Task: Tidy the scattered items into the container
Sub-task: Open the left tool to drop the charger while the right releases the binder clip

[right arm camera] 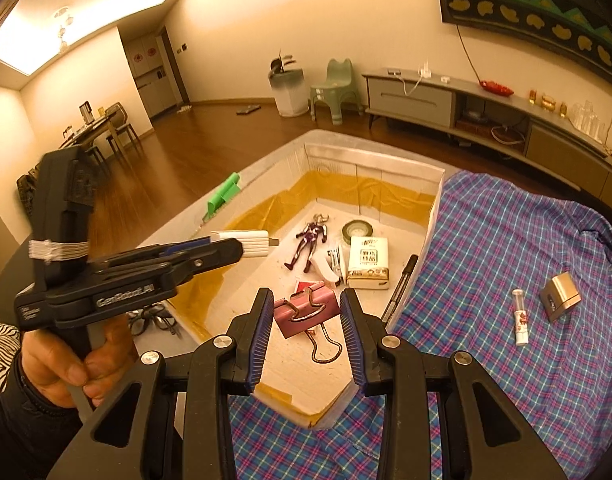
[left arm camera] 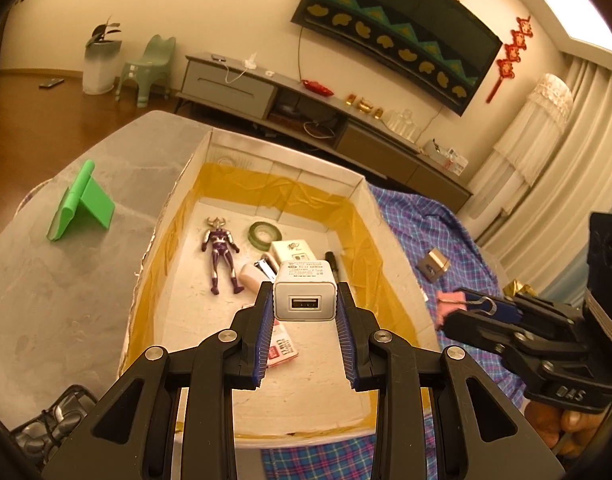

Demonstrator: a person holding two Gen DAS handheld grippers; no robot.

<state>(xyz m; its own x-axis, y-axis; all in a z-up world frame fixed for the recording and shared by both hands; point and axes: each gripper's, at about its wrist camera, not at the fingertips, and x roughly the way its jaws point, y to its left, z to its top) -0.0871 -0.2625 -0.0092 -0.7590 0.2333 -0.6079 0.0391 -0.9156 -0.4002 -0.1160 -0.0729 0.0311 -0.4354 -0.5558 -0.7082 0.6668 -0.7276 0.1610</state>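
Note:
My left gripper is shut on a white USB charger, held above the open cardboard box. My right gripper is shut on a pink binder clip over the box's near end; its wire handle hangs below. Inside the box lie a purple toy figure, a green tape roll, a white packet, a black marker and a red-and-white card. On the plaid cloth lie a small white tube and a tan box.
A green stand sits on the grey table left of the box. Glasses lie by the box's left side. A hand holds the left gripper. A TV console and a green chair stand behind.

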